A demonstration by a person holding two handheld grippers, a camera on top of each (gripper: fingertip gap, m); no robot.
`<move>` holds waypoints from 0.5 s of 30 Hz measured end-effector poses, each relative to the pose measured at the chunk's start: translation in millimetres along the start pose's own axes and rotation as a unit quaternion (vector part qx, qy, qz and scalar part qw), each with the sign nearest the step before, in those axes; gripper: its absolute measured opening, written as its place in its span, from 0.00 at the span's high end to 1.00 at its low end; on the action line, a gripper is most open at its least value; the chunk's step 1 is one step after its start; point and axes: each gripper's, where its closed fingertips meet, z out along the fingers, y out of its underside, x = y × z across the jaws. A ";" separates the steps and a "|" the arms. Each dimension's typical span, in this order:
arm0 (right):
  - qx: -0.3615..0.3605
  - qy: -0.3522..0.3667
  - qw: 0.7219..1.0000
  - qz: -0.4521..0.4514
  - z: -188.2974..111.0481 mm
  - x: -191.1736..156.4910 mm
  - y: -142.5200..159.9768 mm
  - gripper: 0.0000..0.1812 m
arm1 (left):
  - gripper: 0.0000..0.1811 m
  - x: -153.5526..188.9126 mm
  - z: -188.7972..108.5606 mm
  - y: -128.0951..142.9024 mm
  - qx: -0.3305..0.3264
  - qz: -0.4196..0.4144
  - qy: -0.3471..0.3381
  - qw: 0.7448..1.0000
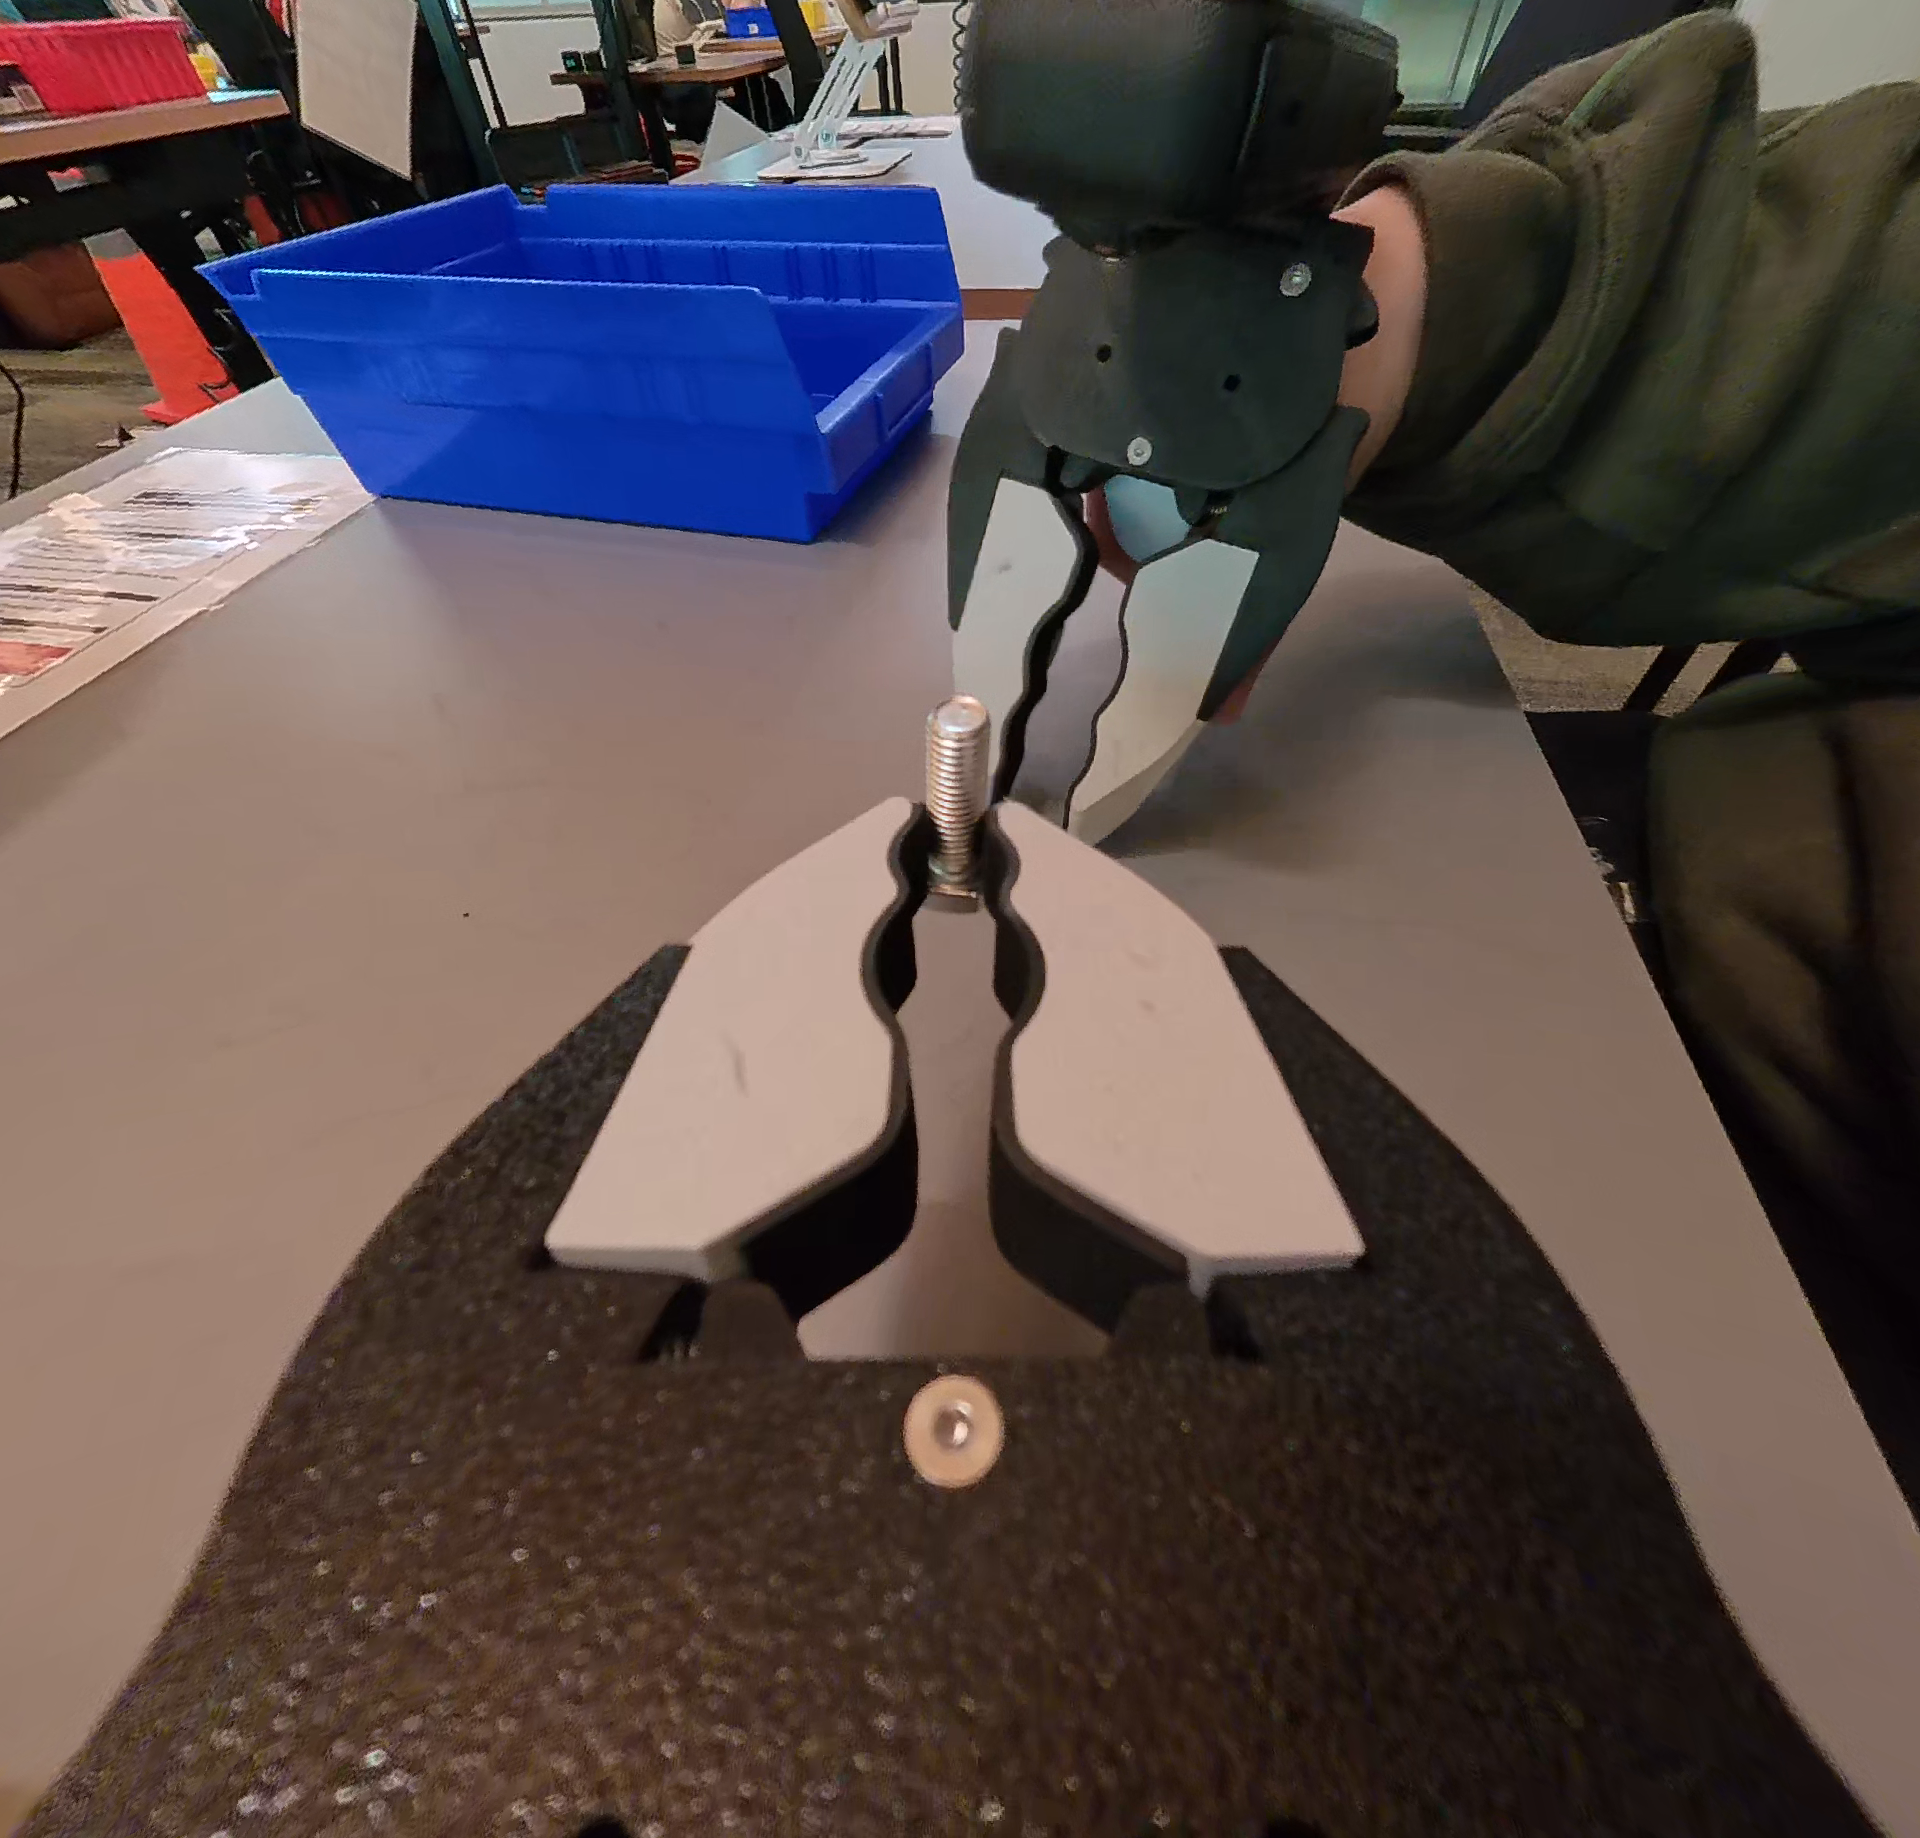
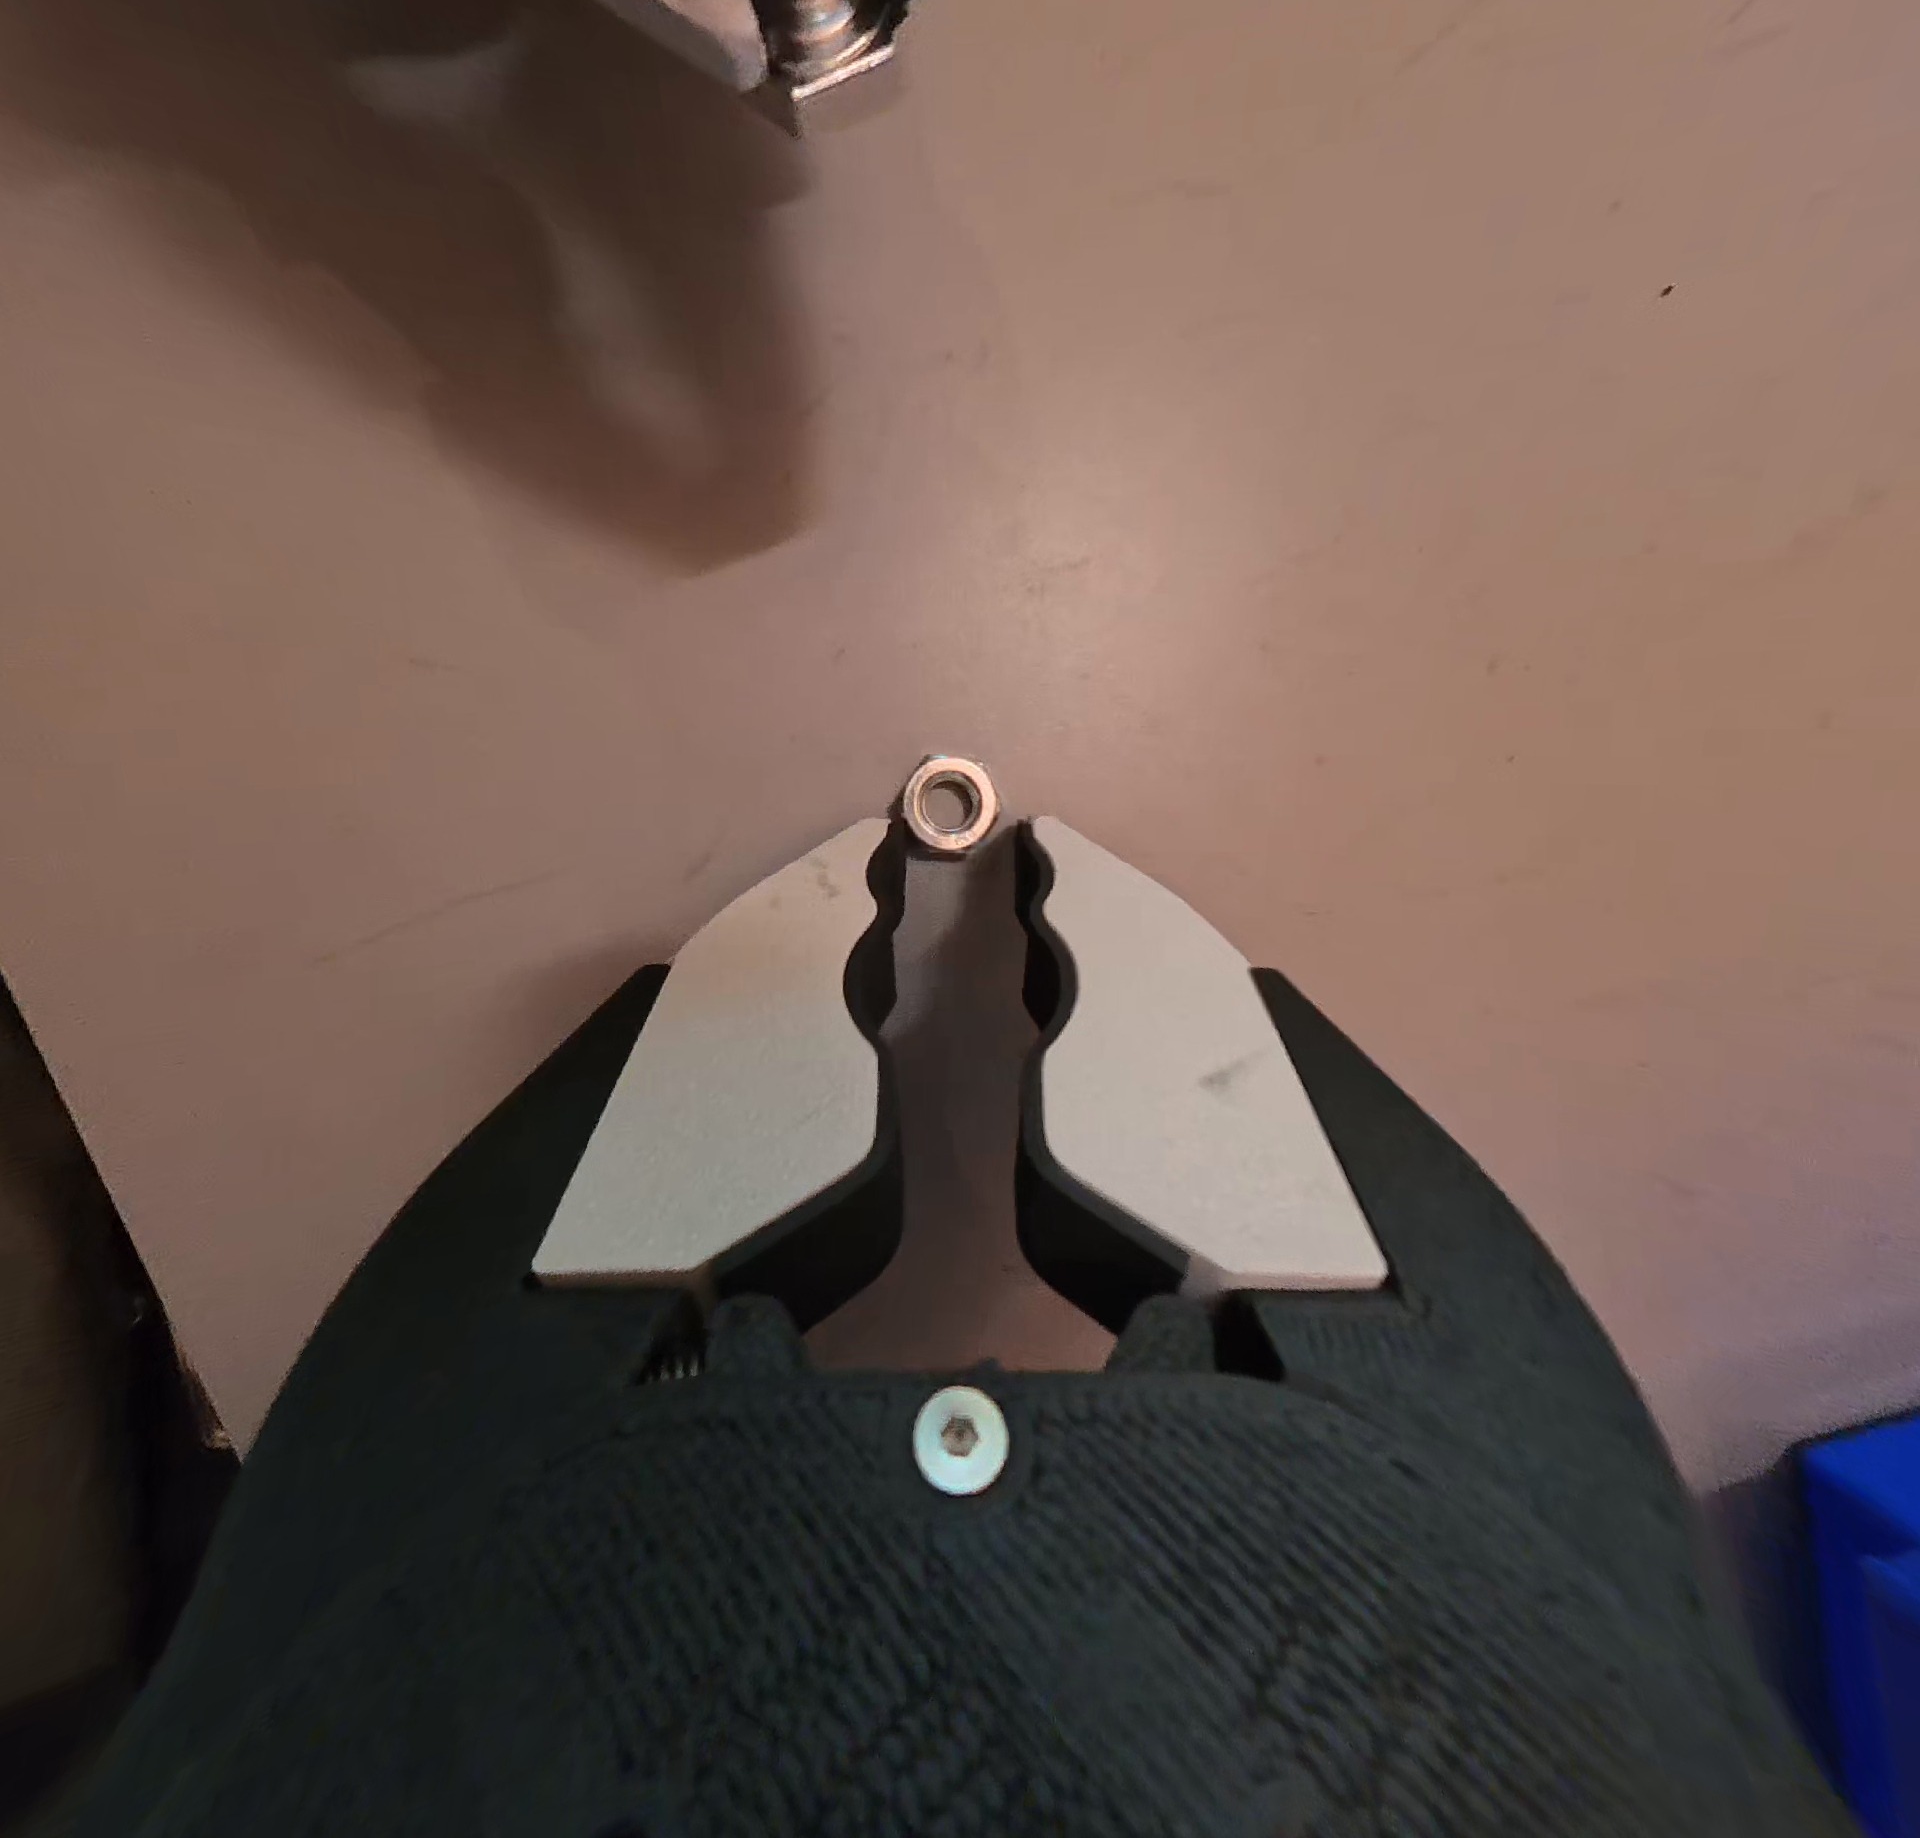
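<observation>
My left gripper [image 1: 951, 824] is shut on a silver bolt [image 1: 956, 780], gripped near its head, with the threaded end standing upright above the fingertips. It also shows in the right wrist view [image 2: 831, 43], at the top, with the bolt [image 2: 821, 1] between its fingers. My right gripper [image 2: 951, 830] points down at the grey table [image 2: 1351, 541], its jaws a narrow gap apart. A small silver hex nut [image 2: 948, 803] lies flat on the table just at its fingertips, beside the left tip, not gripped. In the left wrist view the right gripper [image 1: 1044, 812] stands just behind the bolt.
A blue plastic bin [image 1: 623, 365] stands on the table [image 1: 416, 853] at the back left; its corner shows in the right wrist view [image 2: 1860, 1560]. A printed sheet [image 1: 135, 562] lies at the left edge. A person's green sleeve [image 1: 1662, 334] holds the right gripper. One gripper's finger ends stand about 10 cm off the other's.
</observation>
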 end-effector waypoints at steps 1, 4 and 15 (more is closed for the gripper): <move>0.001 0.004 1.000 -0.003 -0.1 0.9 -0.1 0.88 | 0.95 0.8 0.2 0.1 -0.001 0.000 0.002 1.000; 0.005 0.001 1.000 -0.009 0.3 0.7 -0.8 0.88 | 0.95 3.0 1.1 0.4 -0.003 -0.003 0.010 1.000; 0.093 0.040 0.993 -0.063 -42.1 5.2 -48.7 0.91 | 0.95 3.8 1.9 -2.5 0.007 -0.029 0.020 0.999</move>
